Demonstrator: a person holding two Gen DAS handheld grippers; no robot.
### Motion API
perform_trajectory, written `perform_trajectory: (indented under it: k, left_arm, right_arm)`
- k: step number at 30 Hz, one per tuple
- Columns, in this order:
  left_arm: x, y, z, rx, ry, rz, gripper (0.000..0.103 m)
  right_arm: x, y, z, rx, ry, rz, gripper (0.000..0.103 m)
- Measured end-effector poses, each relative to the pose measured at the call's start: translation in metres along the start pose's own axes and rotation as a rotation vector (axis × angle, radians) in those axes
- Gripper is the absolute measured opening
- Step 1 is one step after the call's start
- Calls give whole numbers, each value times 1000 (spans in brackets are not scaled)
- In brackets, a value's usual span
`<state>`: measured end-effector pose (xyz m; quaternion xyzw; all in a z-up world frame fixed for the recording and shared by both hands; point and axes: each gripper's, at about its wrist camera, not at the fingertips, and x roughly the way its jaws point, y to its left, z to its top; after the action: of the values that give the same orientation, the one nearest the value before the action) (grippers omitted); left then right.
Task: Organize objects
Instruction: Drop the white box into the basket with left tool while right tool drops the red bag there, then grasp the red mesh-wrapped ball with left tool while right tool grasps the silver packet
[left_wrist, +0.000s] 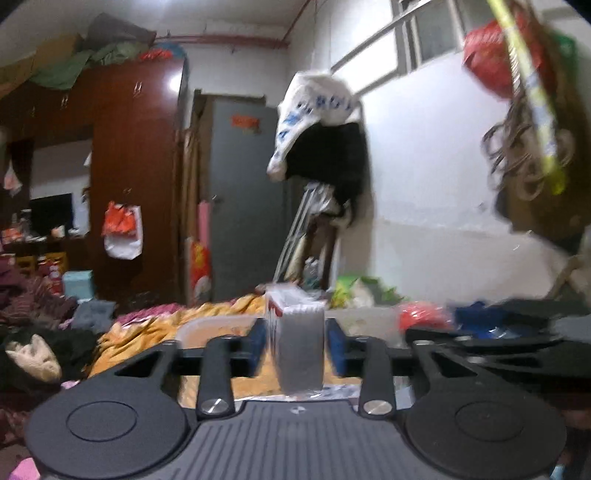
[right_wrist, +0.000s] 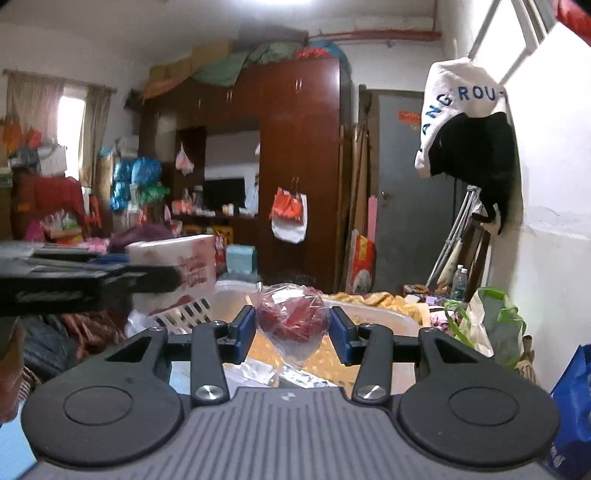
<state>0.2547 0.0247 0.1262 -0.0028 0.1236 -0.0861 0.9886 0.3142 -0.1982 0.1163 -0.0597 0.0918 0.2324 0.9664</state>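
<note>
My left gripper is shut on a white and red box, held upright above the bed. The same box shows in the right wrist view at the left, with the left gripper around it. My right gripper is shut on a clear plastic bag with red contents. The bag and the right gripper appear at the right of the left wrist view. A pale plastic basket lies below and just beyond both grippers, and also shows in the left wrist view.
An orange patterned blanket covers the bed. Piled clothes lie at the left. A brown wardrobe and grey door stand behind. Clothes hang on the right wall. Green and white bags sit by that wall.
</note>
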Motion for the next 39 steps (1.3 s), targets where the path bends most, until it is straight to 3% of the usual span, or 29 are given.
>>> perform_trajectory:
  k: [1,2,3,6,9,12,15,19,21,24,27,32,36,39]
  left_arm:
    - [5,2,-3,-4,15,20,70]
    - [3,5,-5,-14,14,29,70]
    - [-2,6,-8,-26,4,17,70]
    - [-29,4,-16,-26,-13,-42,73]
    - [-67,-5,-36,-3,-48,-60,85]
    - [-99,-18,-69,24,-47,-86,85]
    - [-122,-32,-107,21,-3,-66,85]
    - [-134,-53,-143,39,71,-141,85]
    - [-134,-63,-149,71,89,-144,85]
    - [-136,-66,-157,80,106,-156,85]
    - [-142,-69,-164,86,115,-172,85]
    - [-142,-86,-170,122,101,-137,85]
    - [-139,-93,-172,135,115,-161,85]
    - [-134,-99,-175,150,126,-155,85]
  right_arm:
    - [0,0,-2,0,-1,-8,80]
    - [-1,-2,-4,11,7,-5,93]
    - [-8,-5,-6,26,2,3,100]
    - [-40,-12,-15,54,-31,55,103]
    - [-75,-16,-33,55,-43,10,103]
    - [-101,-28,-64,126,1,-40,103]
    - [-114,-39,-96,185,71,-96,103]
    - [-111,-42,-120,181,183,-65,103]
    - [-102,-38,-120,158,238,-77,103]
    - [-101,-37,-119,162,234,-61,103]
    - [-87,-42,-120,174,326,-38,101]
    - [-78,-36,-123,140,378,-44,101]
    - [-76,-33,-126,116,422,-48,83]
    - [-80,-33,-126,117,400,-57,81]
